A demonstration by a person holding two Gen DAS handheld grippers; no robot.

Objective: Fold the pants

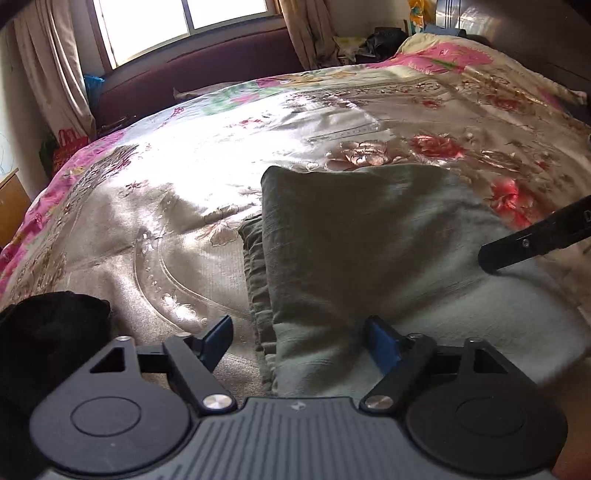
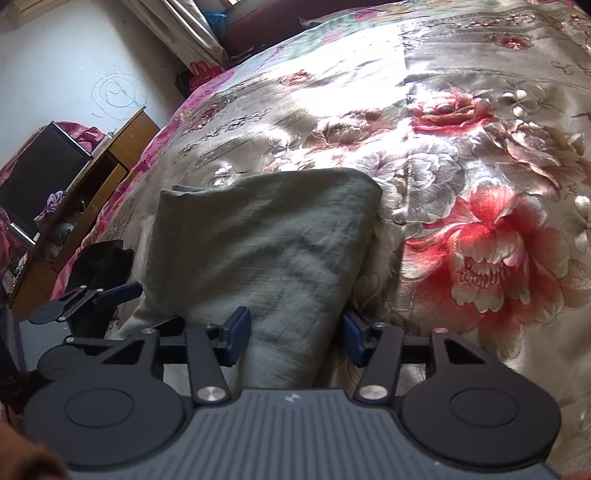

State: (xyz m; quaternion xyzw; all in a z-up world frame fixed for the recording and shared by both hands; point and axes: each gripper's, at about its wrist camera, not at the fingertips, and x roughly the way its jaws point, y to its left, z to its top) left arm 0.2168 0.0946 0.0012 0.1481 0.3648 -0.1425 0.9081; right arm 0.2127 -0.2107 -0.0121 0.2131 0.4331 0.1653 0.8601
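On the bed's floral bedspread [image 1: 184, 192] lie the grey-green pants [image 1: 351, 240], folded into a compact stack. Left gripper [image 1: 301, 341] stands apart, straddling the near left edge. Right gripper [image 2: 295, 338] stands apart over the near end. Black cloth [image 1: 48, 332] lies beside.

Daylight pours in from the window [image 1: 184, 22] at the upper left of the left wrist view, blown out to plain white. It throws strong glare across the shiny bedspread [image 1: 177, 184] in the middle of both views, washing out the flower print there. The folded pants [image 2: 258, 236] look soft and smeared with motion blur in the right wrist view. Straight lines bend toward the frame edges, and the corners fall dark.
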